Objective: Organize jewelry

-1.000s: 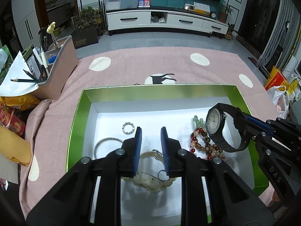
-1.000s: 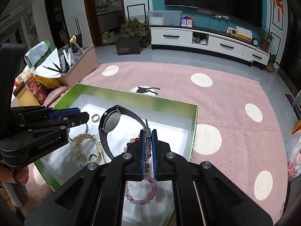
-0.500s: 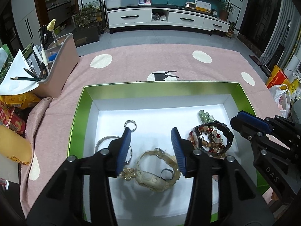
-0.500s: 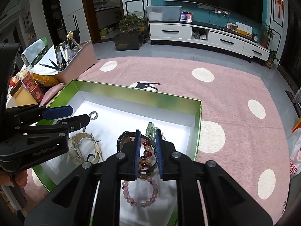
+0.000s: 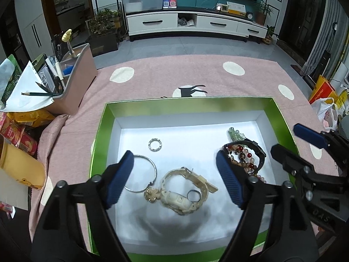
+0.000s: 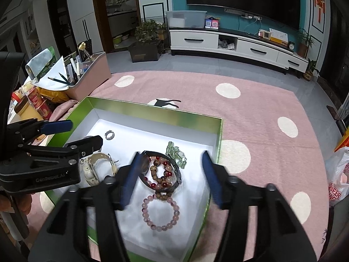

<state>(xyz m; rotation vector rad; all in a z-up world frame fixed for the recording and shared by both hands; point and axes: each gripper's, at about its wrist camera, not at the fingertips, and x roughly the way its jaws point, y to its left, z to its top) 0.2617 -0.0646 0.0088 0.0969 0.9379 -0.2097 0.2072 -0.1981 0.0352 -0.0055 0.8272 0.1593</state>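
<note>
A green box [image 5: 104, 118] [image 6: 219, 135] with a white floor holds the jewelry. A black watch [image 5: 257, 150] [image 6: 176, 170] lies on the beaded bracelets [image 5: 240, 156] [image 6: 160, 178] at the box's right. A cream watch [image 5: 185, 192] [image 6: 91, 170], a silver bangle [image 5: 150, 163], a small ring [image 5: 155, 145] [image 6: 109, 134], a green jade piece [image 6: 175, 154] and a pink bead bracelet [image 6: 161, 212] lie there too. My left gripper [image 5: 174, 179] is open above the cream watch. My right gripper [image 6: 170, 179] is open above the black watch and holds nothing.
The box sits on a pink dotted cloth [image 5: 174, 74]. A pink organizer with pens [image 5: 74, 80] [image 6: 91, 74] and snack packs [image 5: 17, 131] stand at the left. A plastic bag [image 6: 338, 179] lies at the right.
My right gripper held the black watch up, set it down on the beaded bracelets and opened wide. My left gripper opened from nearly shut to wide.
</note>
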